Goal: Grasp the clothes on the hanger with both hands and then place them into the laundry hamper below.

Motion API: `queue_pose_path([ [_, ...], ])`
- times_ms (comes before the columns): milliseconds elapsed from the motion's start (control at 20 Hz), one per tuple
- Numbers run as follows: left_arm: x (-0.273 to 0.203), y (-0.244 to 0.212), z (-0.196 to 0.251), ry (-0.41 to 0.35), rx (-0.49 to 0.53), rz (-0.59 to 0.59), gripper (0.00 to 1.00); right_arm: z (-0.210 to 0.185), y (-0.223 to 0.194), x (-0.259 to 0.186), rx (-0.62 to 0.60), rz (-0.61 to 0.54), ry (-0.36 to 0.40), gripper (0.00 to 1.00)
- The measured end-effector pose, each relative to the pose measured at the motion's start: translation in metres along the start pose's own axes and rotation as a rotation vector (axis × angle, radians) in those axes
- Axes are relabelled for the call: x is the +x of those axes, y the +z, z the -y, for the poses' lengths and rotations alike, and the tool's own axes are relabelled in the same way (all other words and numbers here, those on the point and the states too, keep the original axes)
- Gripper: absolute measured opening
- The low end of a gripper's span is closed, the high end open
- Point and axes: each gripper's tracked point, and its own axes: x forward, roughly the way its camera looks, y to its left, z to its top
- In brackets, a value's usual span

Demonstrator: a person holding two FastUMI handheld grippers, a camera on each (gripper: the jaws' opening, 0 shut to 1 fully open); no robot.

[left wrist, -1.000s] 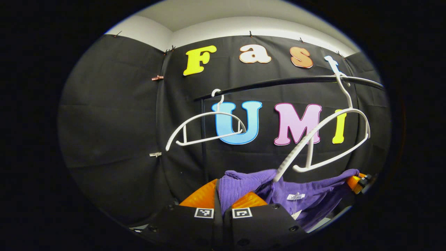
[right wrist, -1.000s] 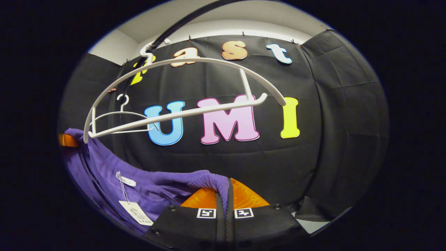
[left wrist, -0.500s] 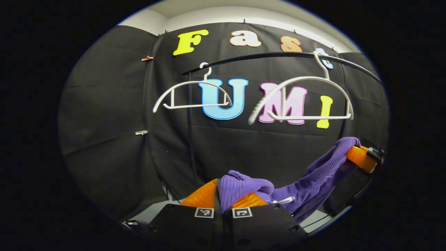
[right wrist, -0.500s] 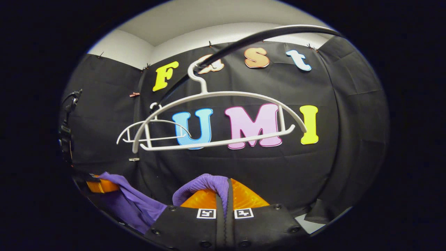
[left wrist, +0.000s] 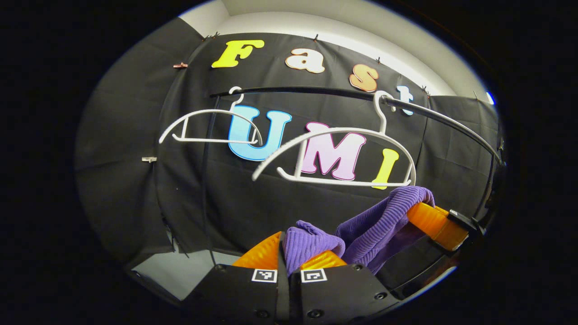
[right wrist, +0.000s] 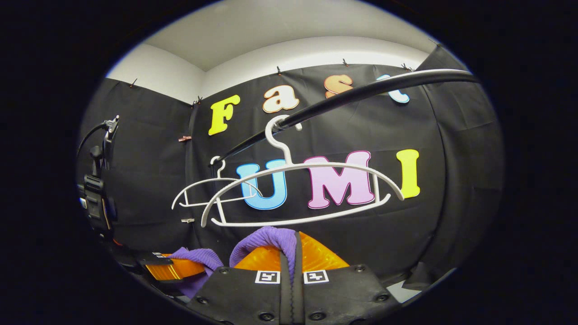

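- Two white hangers hang bare on the black rail (left wrist: 316, 92) — the near hanger (left wrist: 336, 155) sits right of the far hanger (left wrist: 210, 126) in the left gripper view.
- In the right gripper view the near hanger (right wrist: 300, 192) overlaps the far hanger (right wrist: 216, 192), and the rail (right wrist: 361, 92) slants up to the right.
- The purple garment (left wrist: 375, 223) is off the hangers, below the near one, strung between the two grippers.
- The left gripper (left wrist: 288, 259) is clamped narrow on a bunched fold of the garment, which sticks up between its fingers.
- In the left gripper view the right gripper (left wrist: 435, 221) shows at the lower right with ribbed purple cloth draped over its tip.
- The right gripper (right wrist: 291, 257) pinches another fold of the garment (right wrist: 266, 237) between its fingers — jaws nearly together, cloth humped over the left finger.
- In the right gripper view the left gripper (right wrist: 174, 271) lies low on the left with purple cloth beside it.
- A black mount with a cable (right wrist: 97, 180) stands at the left edge of the right gripper view.
- A strip of pale floor (left wrist: 174, 273) shows below the cloth wall in the left gripper view.
- White wall (right wrist: 289, 49) runs above the black cloth.
- The hamper cannot be made out.
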Motion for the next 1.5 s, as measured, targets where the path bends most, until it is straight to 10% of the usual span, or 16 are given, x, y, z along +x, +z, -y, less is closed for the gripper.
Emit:
queue_pose_path([
  [1500, 0.049, -0.407, -0.043, 0.171, 0.064, -0.805, 0.05, 0.118, -0.445, -0.092, -0.071, -0.993, -0.094, 0.05],
])
